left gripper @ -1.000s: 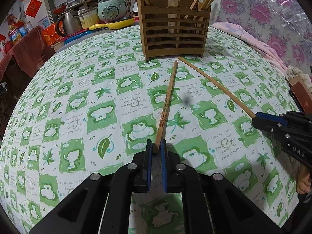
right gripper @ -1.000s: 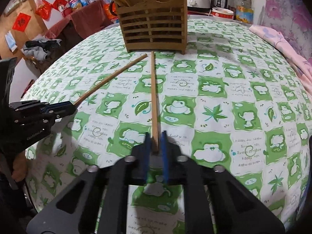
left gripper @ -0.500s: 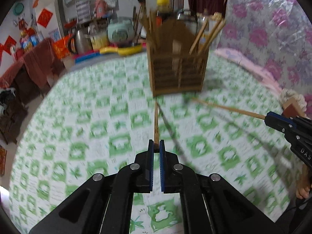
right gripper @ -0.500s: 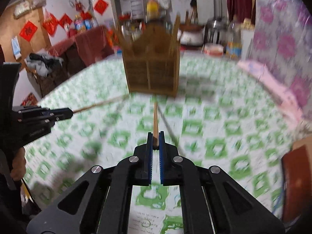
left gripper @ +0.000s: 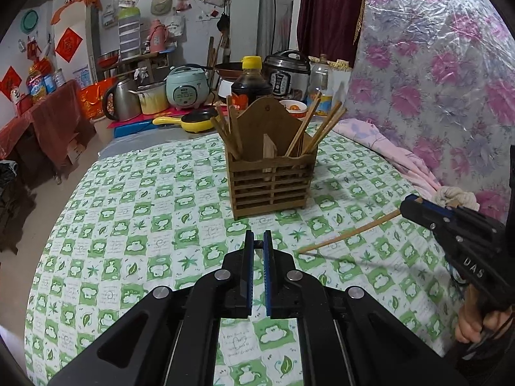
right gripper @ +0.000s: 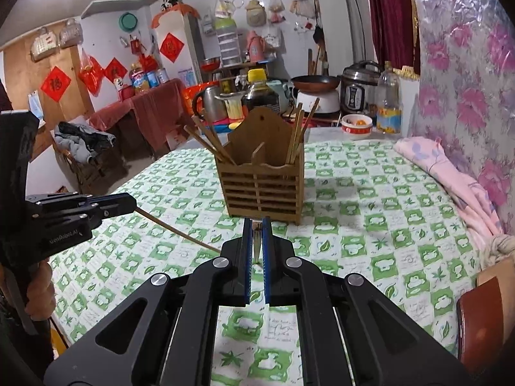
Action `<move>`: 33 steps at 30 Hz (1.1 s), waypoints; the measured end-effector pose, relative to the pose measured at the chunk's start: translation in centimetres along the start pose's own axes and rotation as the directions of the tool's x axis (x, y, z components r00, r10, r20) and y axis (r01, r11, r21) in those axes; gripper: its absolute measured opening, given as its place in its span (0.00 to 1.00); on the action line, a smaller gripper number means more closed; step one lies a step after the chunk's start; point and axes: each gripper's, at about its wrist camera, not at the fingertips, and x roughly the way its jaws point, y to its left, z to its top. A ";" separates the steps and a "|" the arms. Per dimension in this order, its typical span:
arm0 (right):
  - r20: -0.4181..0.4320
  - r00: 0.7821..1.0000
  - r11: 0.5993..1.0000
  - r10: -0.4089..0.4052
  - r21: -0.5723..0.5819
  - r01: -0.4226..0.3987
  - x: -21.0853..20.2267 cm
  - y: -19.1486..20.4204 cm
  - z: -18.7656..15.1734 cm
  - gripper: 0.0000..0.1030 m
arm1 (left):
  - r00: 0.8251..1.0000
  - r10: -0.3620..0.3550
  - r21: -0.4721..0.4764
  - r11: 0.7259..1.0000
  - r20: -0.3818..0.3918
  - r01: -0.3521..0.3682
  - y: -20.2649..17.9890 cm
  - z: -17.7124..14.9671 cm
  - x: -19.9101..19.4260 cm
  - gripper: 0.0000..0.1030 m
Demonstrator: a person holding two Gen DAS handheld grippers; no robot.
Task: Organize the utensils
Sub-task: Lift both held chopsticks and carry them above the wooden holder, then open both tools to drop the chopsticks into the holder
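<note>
Pinching one chopstick [left gripper: 351, 236] each, both hand-held grippers [left gripper: 256, 244] [right gripper: 256, 231] face the bamboo holder [left gripper: 269, 180], mid-frame just ahead.

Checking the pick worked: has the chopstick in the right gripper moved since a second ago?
Yes. The chopstick, flat on the tablecloth before, now hangs lifted above it in the right gripper, short of the wooden holder.

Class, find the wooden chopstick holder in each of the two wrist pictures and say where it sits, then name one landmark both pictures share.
Left wrist view: the wooden chopstick holder stands on the tablecloth at the centre, just above the left gripper.
Right wrist view: it stands slightly left of centre, right above the right gripper.
Shared landmark: the dark bottle with the yellow cap behind the holder.
</note>
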 end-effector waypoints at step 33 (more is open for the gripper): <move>0.202 0.970 0.985 -0.136 -0.080 0.155 4.2 2.9 14.0 0.06 | 0.965 0.069 -0.049 0.997 0.253 -0.058 -0.5 15.6 4.0 0.06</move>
